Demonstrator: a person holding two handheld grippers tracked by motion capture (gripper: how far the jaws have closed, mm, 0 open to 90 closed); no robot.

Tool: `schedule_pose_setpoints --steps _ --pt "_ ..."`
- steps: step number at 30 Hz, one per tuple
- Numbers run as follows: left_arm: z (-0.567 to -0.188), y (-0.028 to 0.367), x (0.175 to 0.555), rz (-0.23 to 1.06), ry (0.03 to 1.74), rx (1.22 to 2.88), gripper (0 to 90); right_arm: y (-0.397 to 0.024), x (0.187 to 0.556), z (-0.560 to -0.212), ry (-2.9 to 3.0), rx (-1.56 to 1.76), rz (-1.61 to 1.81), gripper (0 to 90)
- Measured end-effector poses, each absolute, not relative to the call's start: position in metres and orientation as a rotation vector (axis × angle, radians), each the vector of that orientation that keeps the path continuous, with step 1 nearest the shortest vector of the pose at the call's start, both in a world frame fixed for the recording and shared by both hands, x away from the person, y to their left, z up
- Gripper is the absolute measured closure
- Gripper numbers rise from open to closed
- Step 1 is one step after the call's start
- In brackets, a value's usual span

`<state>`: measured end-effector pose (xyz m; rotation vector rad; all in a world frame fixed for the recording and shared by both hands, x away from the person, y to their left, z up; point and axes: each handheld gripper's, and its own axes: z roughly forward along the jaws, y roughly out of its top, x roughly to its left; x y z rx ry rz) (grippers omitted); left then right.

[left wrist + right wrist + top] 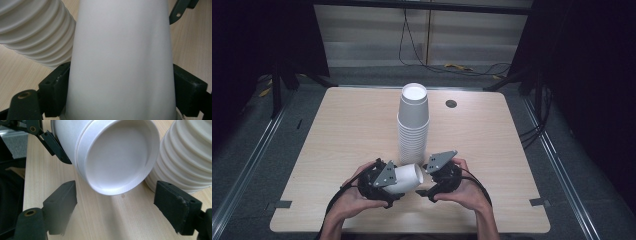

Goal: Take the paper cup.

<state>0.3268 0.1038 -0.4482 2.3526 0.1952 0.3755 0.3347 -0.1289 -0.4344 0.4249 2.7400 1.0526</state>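
Observation:
A tall stack of white paper cups [413, 120] stands upside down in the middle of the wooden table [347, 130]. My left gripper [398, 182] is shut on a white cup [408, 177] lying on its side, base pointing right. In the left gripper view the cup [120, 62] sits between both pads [56, 85], with the stack [37, 32] just behind. My right gripper [423, 180] is open and faces the cup's base. In the right gripper view its jaws [117, 202] stand wide just short of the recessed base [117, 155], beside the stack [185, 157]. A second rim line suggests nested cups.
A round dark cable hole [451, 103] lies at the table's back right. Black cables [452, 67] run across the floor behind the table. Dark frames and rails flank both sides. Bare tabletop lies left and right of the stack.

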Motion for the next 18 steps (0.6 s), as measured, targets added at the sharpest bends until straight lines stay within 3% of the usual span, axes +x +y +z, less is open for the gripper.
schedule_pose_setpoints --steps 18 --pt "-0.453 0.100 0.327 0.293 0.133 2.410 15.2 -0.113 0.338 -0.428 2.860 0.289 0.948 20.6"
